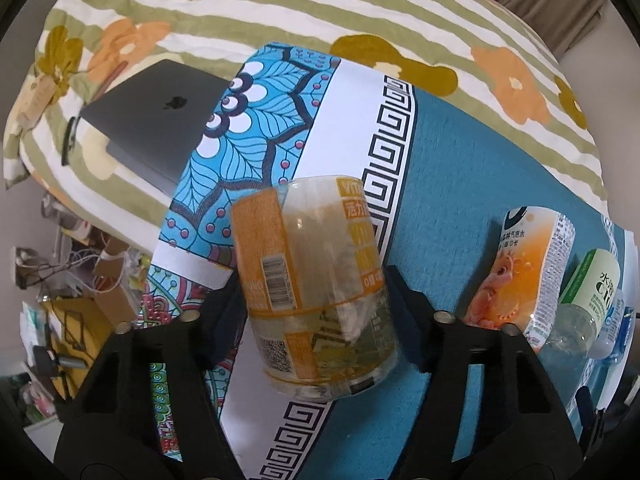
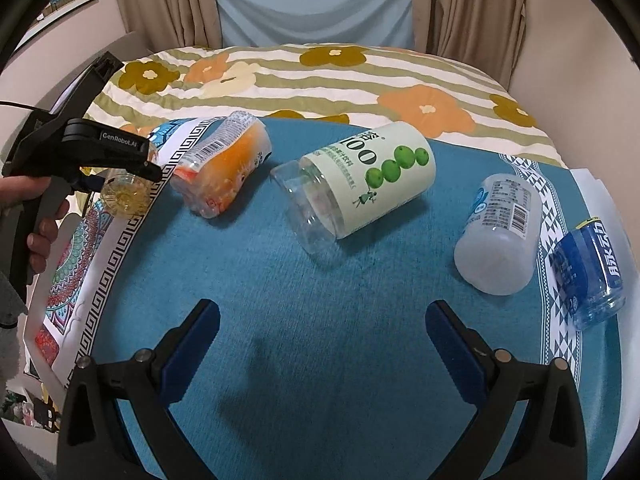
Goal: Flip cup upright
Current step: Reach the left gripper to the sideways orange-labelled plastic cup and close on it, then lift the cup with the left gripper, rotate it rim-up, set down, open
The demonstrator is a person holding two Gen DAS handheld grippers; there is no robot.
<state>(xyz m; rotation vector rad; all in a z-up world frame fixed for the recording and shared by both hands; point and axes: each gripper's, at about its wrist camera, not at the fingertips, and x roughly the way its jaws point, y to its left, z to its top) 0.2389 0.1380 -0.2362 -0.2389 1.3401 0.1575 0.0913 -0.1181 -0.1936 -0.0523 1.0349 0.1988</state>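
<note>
A: Item one, left gripper (image 1: 316,300)?
B: Black, two fingers with dark pads, closed about halfway onto the yellow cup (image 1: 316,284). Pads press its two sides. In the right view the same gripper (image 2: 132,168) holds that cup (image 2: 122,196) above the mat's left border, its ribbed round end facing the camera.

A: The cup itself?
B: Clear plastic cylinder, orange-yellow label with barcode; tilted, lifted off the mat (image 1: 460,184).

A: Right gripper (image 2: 324,320)?
B: Wide open, empty, blue pads, hovering over bare teal cloth.

A: Other stock on the mat?
B: Four cut-bottle cups on their sides: orange cup (image 2: 224,172) just beside the left gripper, green cup (image 2: 360,184) mid-mat, white cup (image 2: 500,232), blue cup (image 2: 588,272) at right edge.

A: Surroundings?
B: Woven teal mat with key-pattern border; striped floral quilt (image 2: 320,76); grey laptop (image 1: 160,116) on it.
</note>
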